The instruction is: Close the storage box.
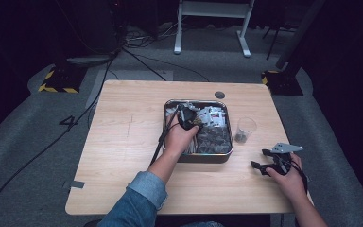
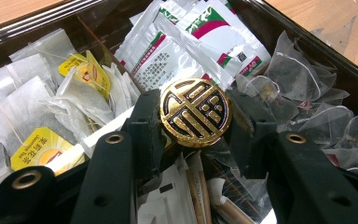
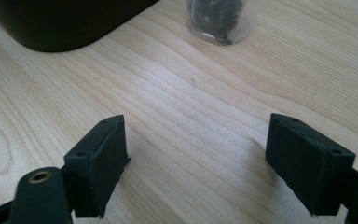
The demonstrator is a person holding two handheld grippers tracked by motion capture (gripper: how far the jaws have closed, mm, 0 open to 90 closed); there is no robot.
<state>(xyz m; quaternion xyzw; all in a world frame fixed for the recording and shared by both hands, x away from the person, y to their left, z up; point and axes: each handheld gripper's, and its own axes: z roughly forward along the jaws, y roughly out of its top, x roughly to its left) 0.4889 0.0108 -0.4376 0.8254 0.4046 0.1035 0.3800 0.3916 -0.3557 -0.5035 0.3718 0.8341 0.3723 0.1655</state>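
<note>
Left gripper (image 2: 195, 116) pinches a round black-and-gold embossed disc (image 2: 195, 113) over the rectangular metal tin (image 1: 198, 157) of tea sachets, seemingly lifting it out, while the right gripper (image 3: 196, 163) rests wide open on the wooden table (image 3: 205, 102), ready.

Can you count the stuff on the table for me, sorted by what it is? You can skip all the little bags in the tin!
Grippers: 2, the left gripper and the right gripper
Metal tin: 1
Clear cup: 1
Gold disc, between the left gripper's fingers: 1
Total: 5
</note>
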